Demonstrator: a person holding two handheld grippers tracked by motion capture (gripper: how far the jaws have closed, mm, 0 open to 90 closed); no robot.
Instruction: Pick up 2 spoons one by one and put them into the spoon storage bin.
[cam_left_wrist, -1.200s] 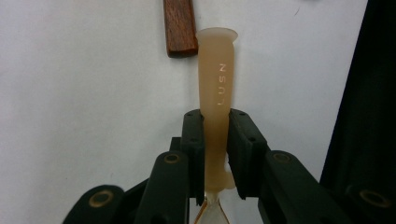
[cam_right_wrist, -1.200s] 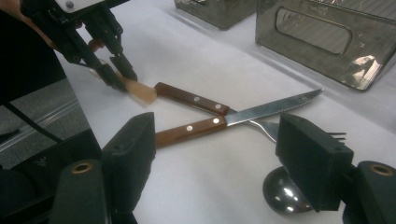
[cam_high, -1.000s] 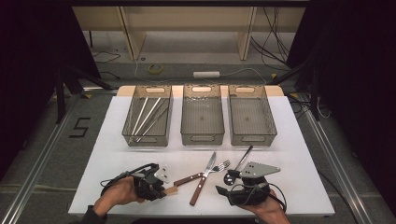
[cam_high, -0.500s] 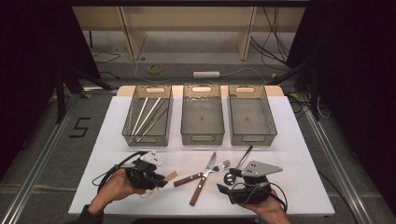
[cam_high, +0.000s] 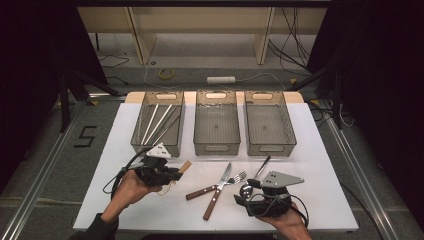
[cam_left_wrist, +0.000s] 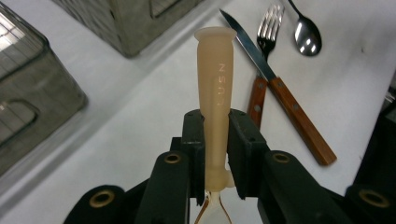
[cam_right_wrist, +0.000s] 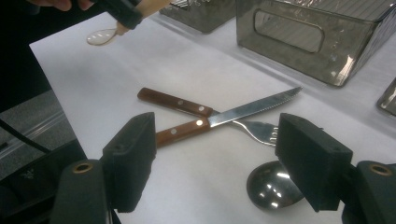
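A pale beige plastic spoon (cam_left_wrist: 215, 70) sits lengthwise between the jaws of my left gripper (cam_left_wrist: 215, 119), which is shut on its handle. The handle end (cam_high: 184, 167) sticks out toward the bins, and the clear bowl (cam_right_wrist: 99, 36) hangs just above the white table. In the high view my left gripper (cam_high: 172, 174) is at the front left. My right gripper (cam_high: 250, 194) rests at the front right, jaws open wide and nothing between them. Just past its jaws (cam_right_wrist: 217, 140) lie a wood-handled knife (cam_right_wrist: 243, 114), crossed over a fork (cam_right_wrist: 257, 130), and a metal spoon (cam_right_wrist: 273, 186).
Three grey mesh bins stand in a row at the back of the white table (cam_high: 310, 150): the left bin (cam_high: 157, 122) holds several long thin sticks, while the middle bin (cam_high: 216, 122) and right bin (cam_high: 270, 122) look bare. Cables trail on the floor behind.
My left hand has lifted the beige spoon off the table and carried it away from the front edge toward the bins. The right gripper has stayed put.
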